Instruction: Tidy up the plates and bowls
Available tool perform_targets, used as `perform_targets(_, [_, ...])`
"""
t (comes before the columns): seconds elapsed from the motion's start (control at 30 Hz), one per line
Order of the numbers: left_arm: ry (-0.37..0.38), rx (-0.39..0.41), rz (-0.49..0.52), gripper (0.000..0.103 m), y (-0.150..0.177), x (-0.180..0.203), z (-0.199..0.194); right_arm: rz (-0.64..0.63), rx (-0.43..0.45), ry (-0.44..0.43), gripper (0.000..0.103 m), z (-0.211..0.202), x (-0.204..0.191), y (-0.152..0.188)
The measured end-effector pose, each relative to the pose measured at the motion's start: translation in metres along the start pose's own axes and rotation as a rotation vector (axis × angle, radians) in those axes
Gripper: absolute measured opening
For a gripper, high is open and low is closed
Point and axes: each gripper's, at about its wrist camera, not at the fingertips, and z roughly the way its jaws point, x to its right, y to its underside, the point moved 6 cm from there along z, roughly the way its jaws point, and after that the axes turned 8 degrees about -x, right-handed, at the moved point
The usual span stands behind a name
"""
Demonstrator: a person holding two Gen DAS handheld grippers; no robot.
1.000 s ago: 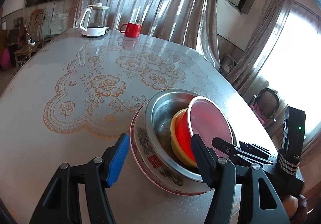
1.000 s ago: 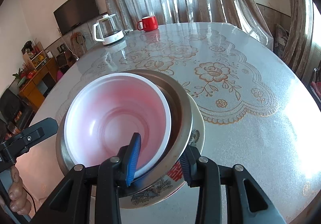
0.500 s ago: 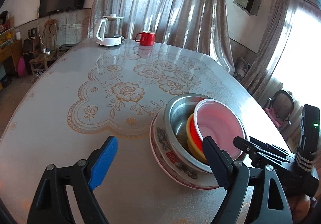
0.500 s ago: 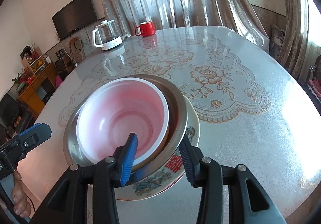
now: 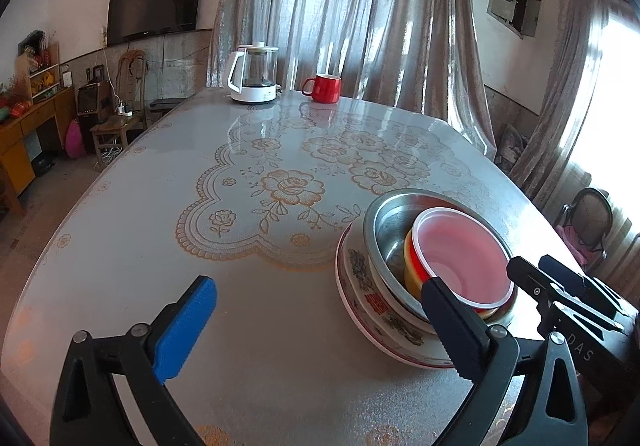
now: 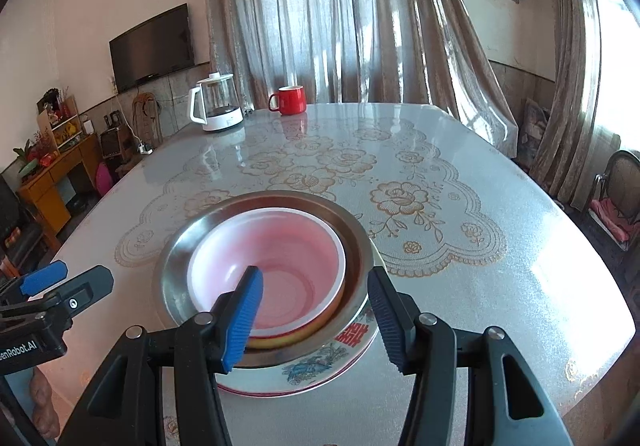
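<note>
We look across a large glossy surface point(image 5: 168, 246) covered by a grey cloth printed with gold roses and a scalloped border, in a room hung with long beige curtains point(image 5: 344, 6).

Near its front edge sits the stack: a pink plastic bowl point(image 6: 268, 266) rests inside a red bowl point(image 5: 416, 258), that inside a yellow bowl point(image 5: 409, 278), all tilted within a steel bowl point(image 6: 176, 274), which stands on a flowered porcelain plate point(image 6: 316, 370) with a red rim.

Our right gripper point(image 6: 316, 310) hangs above the stack's near rim. Its jaws have just been opening and stand about half apart, and the rims of the bowls lie between its fingers, with no pad pressing on them. Our left gripper point(image 5: 320, 326) has also just been opening and now gapes wide; its blue pad point(image 5: 184, 330) is over bare cloth and its other finger is in front of the stack's edge, gripping nothing.

At the far end stand a glass kettle point(image 5: 254, 74) with a white base and handle, and beside it a red mug point(image 5: 324, 88). Beyond, a dark television point(image 5: 156, 4) is mounted on the wall, above a wooden chair point(image 5: 124, 102) and a wooden cabinet point(image 5: 24, 134). A grey wall box point(image 5: 514, 8) hangs open near the bright window point(image 5: 616, 94).
</note>
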Motion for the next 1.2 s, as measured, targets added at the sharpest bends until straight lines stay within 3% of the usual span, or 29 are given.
perform_targets(0.27, [-0.074, 0.025, 0.020, 0.103, 0.005, 0.001, -0.006, -0.034, -0.009, 0.005, 0.055, 0.002, -0.021, 0.009])
perform_targets(0.6, [-0.121, 0.060, 0.008, 0.103, 0.005, -0.001, -0.013, -0.018, 0.007, -0.003, 0.055, -0.001, -0.018, 0.007])
perform_targets(1.2, [-0.119, 0.079, -0.019, 0.103, 0.003, -0.006, -0.016, -0.028, 0.012, -0.011, 0.055, -0.001, -0.023, 0.003])
